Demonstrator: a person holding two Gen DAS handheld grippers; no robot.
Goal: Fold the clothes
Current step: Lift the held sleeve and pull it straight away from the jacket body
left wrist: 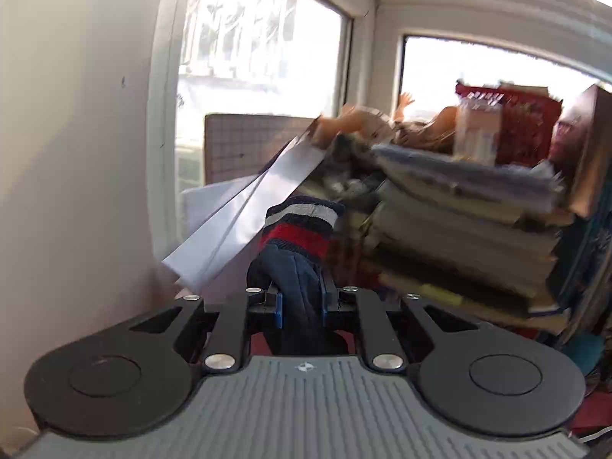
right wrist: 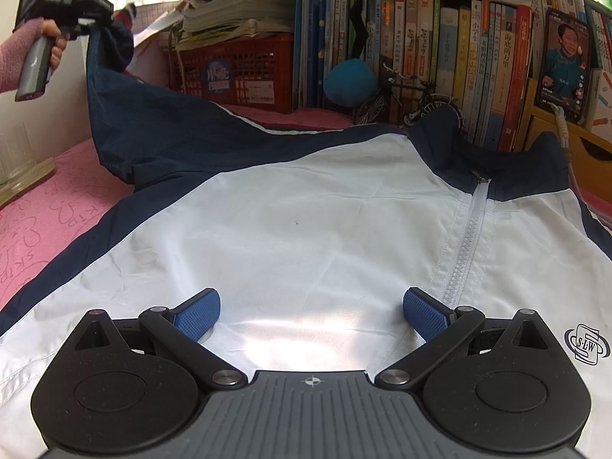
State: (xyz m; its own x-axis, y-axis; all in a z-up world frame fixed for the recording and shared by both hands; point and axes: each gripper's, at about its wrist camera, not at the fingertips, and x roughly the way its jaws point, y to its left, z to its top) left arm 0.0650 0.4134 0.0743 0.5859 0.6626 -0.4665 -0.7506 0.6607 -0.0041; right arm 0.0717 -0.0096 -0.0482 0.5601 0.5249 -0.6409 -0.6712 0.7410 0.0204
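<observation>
White jacket (right wrist: 306, 229) badge reads "S·L·W".

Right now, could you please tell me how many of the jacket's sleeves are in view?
1: the navy sleeve is lifted off the pink bedspread, its striped cuff clamped in the left gripper. The other sleeve is out of view.

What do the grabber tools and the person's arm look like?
Each gripper, left and right, has black jointed arms with silver rivets, round black discs, a ribbed grey base with a small compass-like mark, and blue textured pads. The left one has a grey handle. The person wears a pink knitted sleeve.
</observation>
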